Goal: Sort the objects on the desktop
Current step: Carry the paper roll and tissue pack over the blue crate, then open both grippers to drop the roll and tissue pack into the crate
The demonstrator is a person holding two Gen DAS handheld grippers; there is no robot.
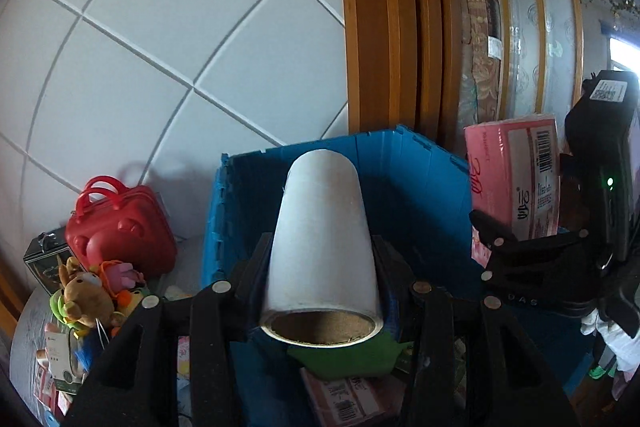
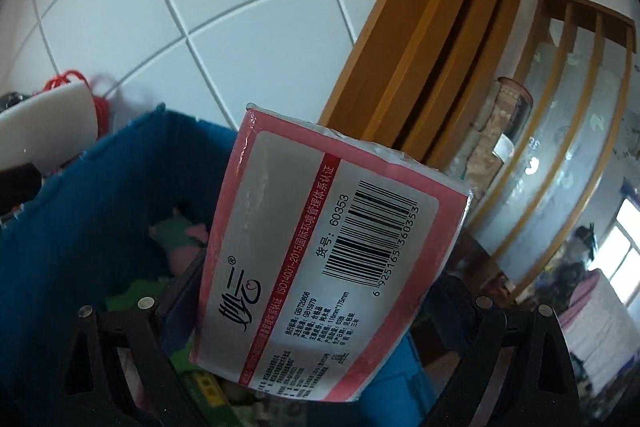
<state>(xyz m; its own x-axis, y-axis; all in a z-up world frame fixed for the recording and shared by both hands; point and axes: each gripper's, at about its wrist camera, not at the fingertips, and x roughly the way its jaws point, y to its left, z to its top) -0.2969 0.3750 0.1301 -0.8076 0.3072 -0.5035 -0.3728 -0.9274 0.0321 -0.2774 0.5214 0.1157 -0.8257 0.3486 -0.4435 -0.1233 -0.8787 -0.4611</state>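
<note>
I note a matt white paper roll [image 1: 322, 231] on a rough brown cardboard core. The tissue pack [image 2: 320, 251] wears glossy plastic film. The blue crate [image 1: 424, 183] looks like ribbed plastic. The red case [image 1: 120, 231] is shiny; the toys [image 1: 88, 291] seem plush.

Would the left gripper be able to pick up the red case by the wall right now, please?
Probably not: the left gripper is shut on a white roll, so its jaws are occupied. The red case itself sits uncovered.
</note>
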